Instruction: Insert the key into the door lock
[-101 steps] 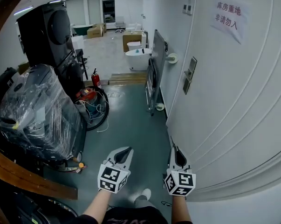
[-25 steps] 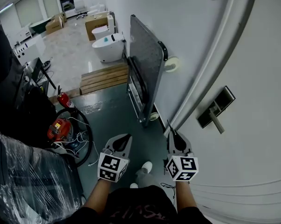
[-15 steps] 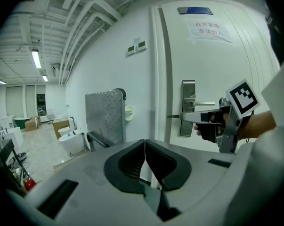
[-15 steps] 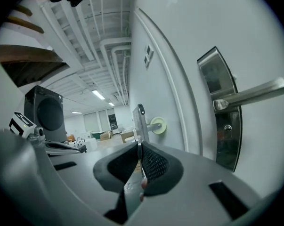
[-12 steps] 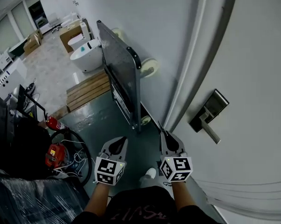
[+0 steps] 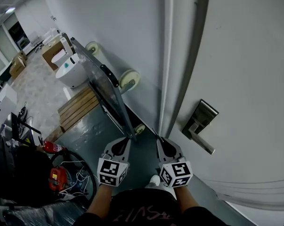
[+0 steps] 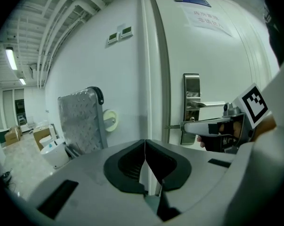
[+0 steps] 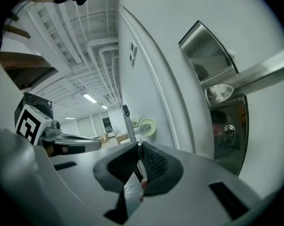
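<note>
The white door (image 6: 245, 55) fills the right of the head view. Its steel lock plate (image 6: 200, 118) carries a lever handle (image 6: 201, 144). My right gripper (image 6: 158, 138) is low and left of the plate, apart from it, shut on the thin key (image 6: 155, 132), which juts forward. In the right gripper view the keyhole (image 8: 229, 132) sits in the plate under the handle (image 8: 255, 74), to the right of the jaws. The key (image 7: 174, 126) also shows in the left gripper view. My left gripper (image 6: 128, 139) is shut and holds nothing.
A metal platform cart (image 6: 101, 91) with cream wheels (image 6: 128, 80) leans upright against the wall left of the door frame (image 6: 179, 79). Wooden boards (image 6: 78, 108), a red fire extinguisher (image 6: 52, 148) and cables lie on the floor at left.
The view has closed in on the door: the lock plate and handle now sit nearer the right gripper. Both grippers stay shut, side by side.
</note>
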The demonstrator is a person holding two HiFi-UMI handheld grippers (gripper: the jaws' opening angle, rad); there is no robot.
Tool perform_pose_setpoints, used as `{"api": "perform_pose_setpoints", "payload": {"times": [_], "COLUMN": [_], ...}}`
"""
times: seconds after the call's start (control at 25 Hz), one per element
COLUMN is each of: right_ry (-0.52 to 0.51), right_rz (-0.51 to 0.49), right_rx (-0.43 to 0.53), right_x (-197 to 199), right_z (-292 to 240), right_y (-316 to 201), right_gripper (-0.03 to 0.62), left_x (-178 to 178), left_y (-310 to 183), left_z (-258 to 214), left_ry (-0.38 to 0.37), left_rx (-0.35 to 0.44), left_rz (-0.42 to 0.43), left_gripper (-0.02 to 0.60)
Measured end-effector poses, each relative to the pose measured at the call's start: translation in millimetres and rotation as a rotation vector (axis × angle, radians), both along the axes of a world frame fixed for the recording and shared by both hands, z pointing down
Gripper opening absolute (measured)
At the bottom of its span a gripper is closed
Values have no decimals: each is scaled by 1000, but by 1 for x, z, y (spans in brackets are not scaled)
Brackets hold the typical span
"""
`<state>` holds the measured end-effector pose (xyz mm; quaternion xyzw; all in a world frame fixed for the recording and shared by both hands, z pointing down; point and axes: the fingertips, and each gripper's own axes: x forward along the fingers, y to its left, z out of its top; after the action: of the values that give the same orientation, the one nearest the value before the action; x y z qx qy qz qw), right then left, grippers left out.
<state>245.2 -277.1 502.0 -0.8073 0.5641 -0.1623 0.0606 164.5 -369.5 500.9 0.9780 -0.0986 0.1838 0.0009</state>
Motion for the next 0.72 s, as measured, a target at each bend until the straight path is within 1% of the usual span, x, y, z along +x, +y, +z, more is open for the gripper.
{"api": "perform_pose_setpoints", "payload": {"times": [0.16, 0.24, 0.32, 0.52, 0.72], "right_ry": [-7, 12, 22, 3, 29], "right_rz": [38, 34, 53, 175, 301], "right_rx": [-6, -14, -22, -32, -55], "right_x": [12, 13, 16, 26, 31], "right_z": [3, 3, 3, 7, 3], "right_y": [13, 18, 25, 49, 68], "right_gripper": [80, 80, 80, 80, 81], "left_x": [27, 39, 53, 80, 95], "left_y": [9, 16, 23, 44, 54], "left_z": [-2, -3, -6, -9, -13], "left_ry": [3, 8, 21, 28, 58], "left_rx": [-5, -7, -15, 1, -11], "left_rz": [75, 111, 153, 292, 409], "left_gripper": [14, 14, 14, 14, 14]}}
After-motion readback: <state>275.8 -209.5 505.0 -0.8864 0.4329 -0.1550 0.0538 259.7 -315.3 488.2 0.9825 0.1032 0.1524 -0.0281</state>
